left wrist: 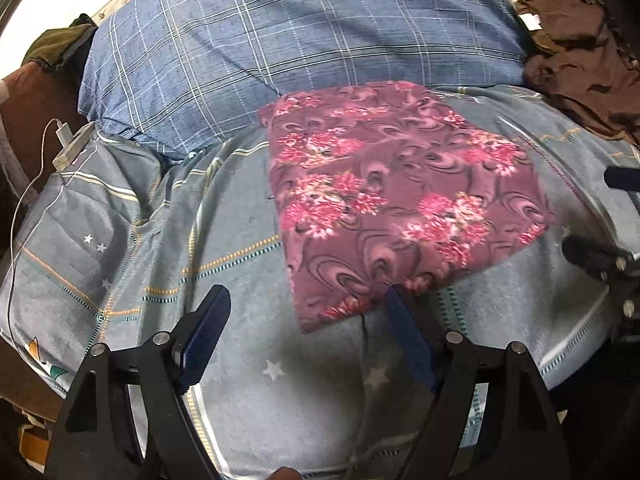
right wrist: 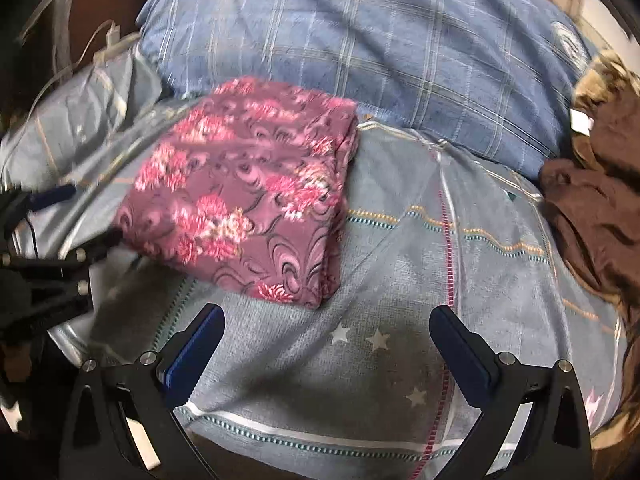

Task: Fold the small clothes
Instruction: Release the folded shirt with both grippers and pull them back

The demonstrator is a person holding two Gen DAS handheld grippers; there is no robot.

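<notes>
A folded purple garment with pink flowers (left wrist: 400,196) lies flat on the light blue bedsheet (left wrist: 240,272). It also shows in the right wrist view (right wrist: 248,196), left of centre. My left gripper (left wrist: 306,300) is open and empty, just in front of the garment's near corner; its right finger tip touches or nearly touches the garment's edge. My right gripper (right wrist: 326,320) is open and empty, held over bare sheet to the right of the garment. Each gripper shows at the other view's edge: the right one (left wrist: 600,256), the left one (right wrist: 60,248).
A big blue plaid pillow (left wrist: 280,48) lies behind the garment. Brown crumpled clothes (left wrist: 576,64) are heaped at the right, also in the right wrist view (right wrist: 592,208). A white charger with a cable (left wrist: 72,144) lies at the left edge of the bed.
</notes>
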